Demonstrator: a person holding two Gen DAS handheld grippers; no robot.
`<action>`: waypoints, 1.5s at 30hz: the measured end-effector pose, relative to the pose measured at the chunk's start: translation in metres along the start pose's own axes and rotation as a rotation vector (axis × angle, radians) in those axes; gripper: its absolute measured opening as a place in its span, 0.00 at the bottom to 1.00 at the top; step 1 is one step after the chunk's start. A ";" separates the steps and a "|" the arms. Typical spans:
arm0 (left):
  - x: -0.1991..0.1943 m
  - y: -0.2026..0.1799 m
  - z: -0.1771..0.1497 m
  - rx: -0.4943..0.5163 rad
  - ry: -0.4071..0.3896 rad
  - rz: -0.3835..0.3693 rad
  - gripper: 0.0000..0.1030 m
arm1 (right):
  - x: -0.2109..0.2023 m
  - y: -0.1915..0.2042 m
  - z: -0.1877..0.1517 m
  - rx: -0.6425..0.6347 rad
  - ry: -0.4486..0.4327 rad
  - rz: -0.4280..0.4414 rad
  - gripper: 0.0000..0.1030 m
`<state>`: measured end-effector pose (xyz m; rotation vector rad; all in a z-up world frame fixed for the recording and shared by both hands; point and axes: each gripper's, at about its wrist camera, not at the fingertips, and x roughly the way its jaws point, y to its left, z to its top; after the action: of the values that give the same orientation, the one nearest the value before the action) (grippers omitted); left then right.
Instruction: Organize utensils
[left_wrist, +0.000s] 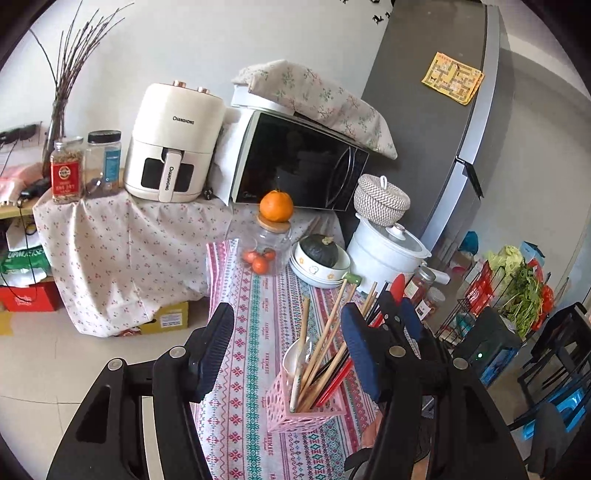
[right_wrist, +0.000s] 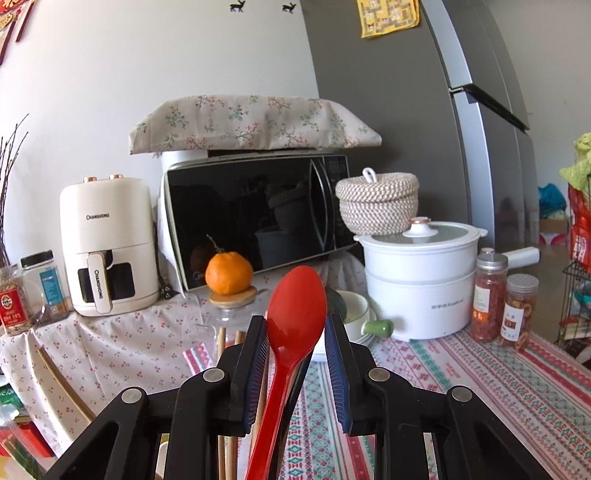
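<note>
A pink perforated utensil holder (left_wrist: 295, 406) stands on the patterned tablecloth (left_wrist: 258, 317). It holds several wooden chopsticks (left_wrist: 325, 332), dark and red chopsticks, and a white spoon (left_wrist: 295, 362). My left gripper (left_wrist: 284, 339) is open, its jaws on either side of the holder, above it. My right gripper (right_wrist: 295, 332) stands around the bowl of a red spoon (right_wrist: 295, 314), jaws slightly apart from it; the spoon's handle runs down below. In the left wrist view the right gripper (left_wrist: 400, 306) and red spoon tip (left_wrist: 398, 286) sit just right of the holder. Chopstick tops (right_wrist: 221, 339) show under the right gripper.
At the back stand an air fryer (left_wrist: 173, 144), a microwave (left_wrist: 295, 162), a glass jar topped by an orange (left_wrist: 276, 206), stacked bowls with a squash (left_wrist: 319, 254), a white pot (right_wrist: 421, 280), a woven basket (right_wrist: 376, 203) and spice jars (right_wrist: 489, 295). A fridge (left_wrist: 436, 122) and vegetable rack (left_wrist: 517, 295) stand right.
</note>
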<state>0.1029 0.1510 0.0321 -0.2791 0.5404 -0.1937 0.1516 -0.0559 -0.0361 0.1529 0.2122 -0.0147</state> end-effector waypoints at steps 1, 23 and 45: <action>0.000 0.001 0.000 -0.001 -0.003 0.012 0.61 | 0.000 -0.002 -0.002 0.012 0.011 0.015 0.30; -0.036 -0.088 -0.052 0.160 0.053 0.289 1.00 | -0.125 -0.107 0.072 -0.103 0.240 -0.108 1.00; -0.051 -0.133 -0.093 0.169 0.085 0.309 1.00 | -0.156 -0.142 0.057 -0.144 0.374 -0.098 1.00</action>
<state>-0.0033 0.0186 0.0219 -0.0210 0.6399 0.0494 0.0071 -0.2054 0.0303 0.0002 0.5930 -0.0689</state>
